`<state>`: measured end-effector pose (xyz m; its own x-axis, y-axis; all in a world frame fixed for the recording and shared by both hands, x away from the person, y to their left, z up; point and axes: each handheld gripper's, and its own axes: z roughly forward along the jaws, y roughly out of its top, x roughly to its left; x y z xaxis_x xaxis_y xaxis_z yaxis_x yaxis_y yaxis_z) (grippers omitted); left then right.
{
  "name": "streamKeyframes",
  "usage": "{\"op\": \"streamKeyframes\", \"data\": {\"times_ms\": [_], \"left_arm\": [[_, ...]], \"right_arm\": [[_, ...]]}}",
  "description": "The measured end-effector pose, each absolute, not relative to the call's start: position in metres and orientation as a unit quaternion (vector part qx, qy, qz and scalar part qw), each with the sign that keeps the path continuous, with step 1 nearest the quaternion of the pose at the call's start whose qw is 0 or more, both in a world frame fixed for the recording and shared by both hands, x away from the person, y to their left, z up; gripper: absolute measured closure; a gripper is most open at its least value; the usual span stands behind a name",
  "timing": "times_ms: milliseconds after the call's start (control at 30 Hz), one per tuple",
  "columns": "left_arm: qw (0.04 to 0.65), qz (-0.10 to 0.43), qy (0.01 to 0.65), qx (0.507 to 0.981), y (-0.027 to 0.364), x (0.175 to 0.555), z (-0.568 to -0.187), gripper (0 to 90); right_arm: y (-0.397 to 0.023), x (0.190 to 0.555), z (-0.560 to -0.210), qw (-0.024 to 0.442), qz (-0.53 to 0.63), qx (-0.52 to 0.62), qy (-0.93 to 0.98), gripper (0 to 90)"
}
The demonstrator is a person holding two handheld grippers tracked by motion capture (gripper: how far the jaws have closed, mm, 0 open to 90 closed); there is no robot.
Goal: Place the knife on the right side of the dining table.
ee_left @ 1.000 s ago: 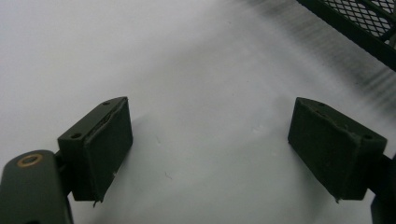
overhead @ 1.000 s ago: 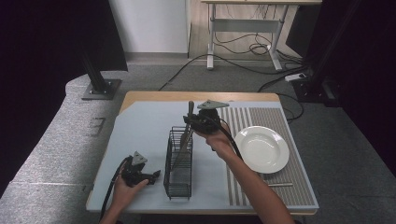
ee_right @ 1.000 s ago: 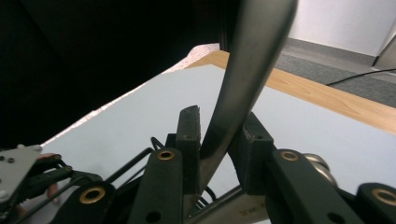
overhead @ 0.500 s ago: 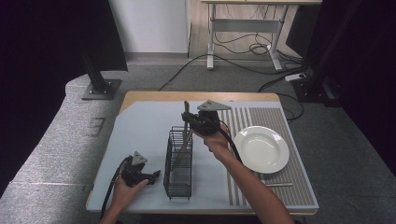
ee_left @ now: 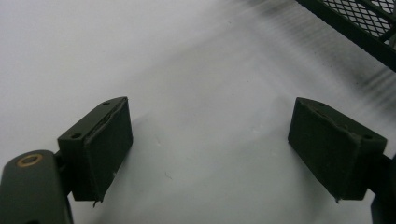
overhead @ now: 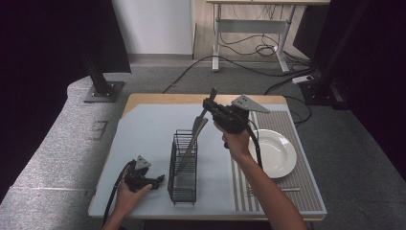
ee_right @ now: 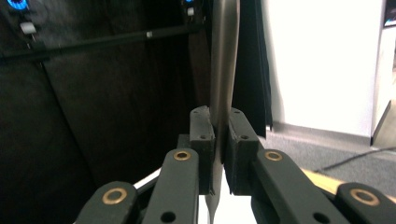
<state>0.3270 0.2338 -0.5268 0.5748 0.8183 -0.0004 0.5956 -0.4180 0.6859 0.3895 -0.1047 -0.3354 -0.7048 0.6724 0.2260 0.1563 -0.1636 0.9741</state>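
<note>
Knife (overhead: 192,139) in right hand-held gripper (overhead: 209,106)

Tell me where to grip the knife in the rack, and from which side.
Take the knife by its upper end, where it sticks out above the rack, coming from the plate side. It leans steeply with its lower part down inside the wires, so only the top is free. Clamp across the flat faces, as the right tongs do now.

Glossy metal knife (overhead: 194,139), matt black wire rack (overhead: 184,167).
</note>
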Motion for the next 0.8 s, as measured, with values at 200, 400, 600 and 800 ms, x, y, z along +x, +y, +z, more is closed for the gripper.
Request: {"op": "streamKeyframes", "data": {"times_ms": [200, 400, 600, 800], "left_arm": [[0.328, 0.170, 0.428, 0.825, 0.234, 0.327, -0.527, 13.1], [0.328, 0.170, 0.429, 0.824, 0.234, 0.327, -0.527, 13.1], [0.328, 0.170, 0.429, 0.824, 0.234, 0.327, -0.527, 13.1], [0.328, 0.169, 0.429, 0.825, 0.234, 0.327, -0.527, 13.1]], "right_arm": [[-0.130, 0.379, -0.327, 0.201, 0.706, 0.329, 0.594, 83.4], [-0.149, 0.376, -0.329, 0.204, 0.707, 0.338, 0.587, 83.4], [-0.158, 0.384, -0.344, 0.208, 0.687, 0.362, 0.595, 83.4], [-0.163, 0.398, -0.370, 0.212, 0.665, 0.389, 0.602, 83.3]]}}
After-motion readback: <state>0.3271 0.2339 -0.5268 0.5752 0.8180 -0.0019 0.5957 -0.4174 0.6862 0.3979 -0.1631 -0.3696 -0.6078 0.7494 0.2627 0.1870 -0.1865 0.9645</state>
